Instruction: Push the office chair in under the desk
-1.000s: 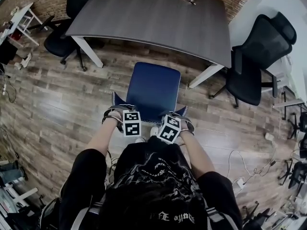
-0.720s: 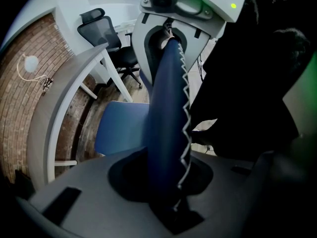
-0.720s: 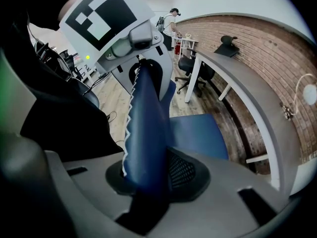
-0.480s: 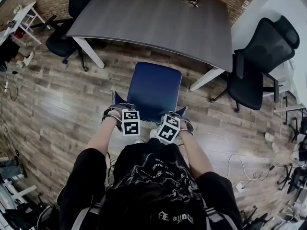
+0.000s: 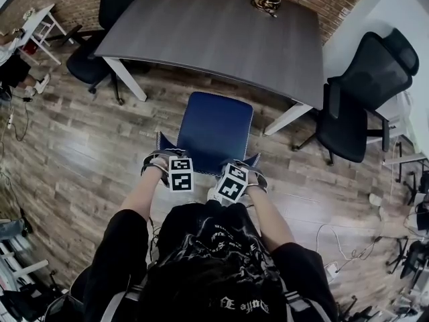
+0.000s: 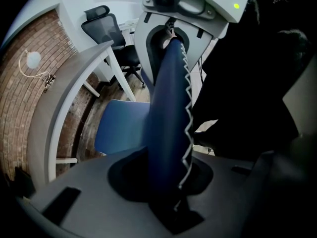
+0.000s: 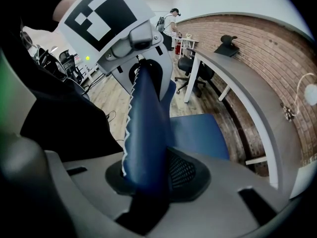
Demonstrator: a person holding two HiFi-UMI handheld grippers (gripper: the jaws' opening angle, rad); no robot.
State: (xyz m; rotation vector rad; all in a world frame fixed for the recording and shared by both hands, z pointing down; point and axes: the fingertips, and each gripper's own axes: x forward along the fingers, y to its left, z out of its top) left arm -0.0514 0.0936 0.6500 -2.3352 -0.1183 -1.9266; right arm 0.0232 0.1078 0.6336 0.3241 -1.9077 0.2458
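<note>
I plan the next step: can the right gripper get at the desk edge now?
Probably not: the right gripper is shut on the chair backrest, and the chair seat stands between it and the desk.

The person wore a black short-sleeved T-shirt [image 5: 213, 243] printed with a pale line graphic across the chest and a band of pale lettering below it; the sleeves [image 5: 120, 240] were plain black and loose, ending above the elbow; the left tool [image 5: 163, 159] and the right tool [image 5: 249, 173] each bore a white cube [image 5: 181, 174] with black square markers; their outer shells were pale grey and rounded, each with a small green light [image 7: 87, 58]; seen close, the jaw housings were matte dark grey with rectangular recessed slots [image 6: 62, 198]; the right tool's inner pad [image 7: 184, 170] had a fine mesh texture.
</note>
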